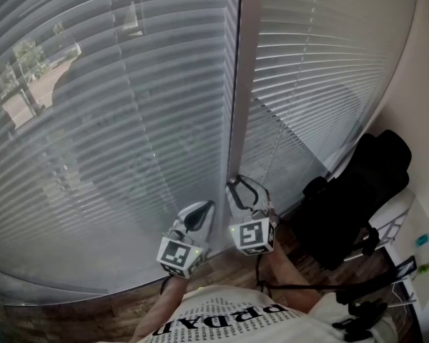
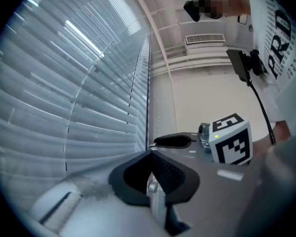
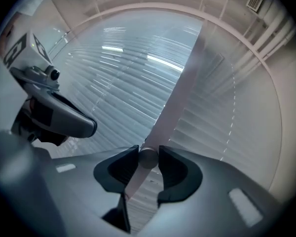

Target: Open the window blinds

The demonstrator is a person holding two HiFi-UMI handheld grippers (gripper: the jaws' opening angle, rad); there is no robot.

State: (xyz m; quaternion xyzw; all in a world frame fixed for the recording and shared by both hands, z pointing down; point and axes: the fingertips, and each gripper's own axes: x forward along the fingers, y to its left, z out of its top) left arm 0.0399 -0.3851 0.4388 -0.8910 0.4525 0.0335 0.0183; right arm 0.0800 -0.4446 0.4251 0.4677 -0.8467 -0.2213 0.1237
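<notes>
Blinds [image 1: 129, 120] fill the upper frame. Right tongs [image 1: 247, 189] at lower centre clamp the round wand end [image 3: 148, 158]. Left tongs [image 2: 154, 180], just beside, are pressed together, empty.

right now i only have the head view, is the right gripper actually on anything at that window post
Observer: Yes. In the right gripper view the right gripper is closed on a round grey knob, which it grips from both sides.
Operator: and the left one, holding anything
Observer: No. The left gripper view shows the left gripper with its jaws together and nothing between them, close beside the blinds.
</notes>
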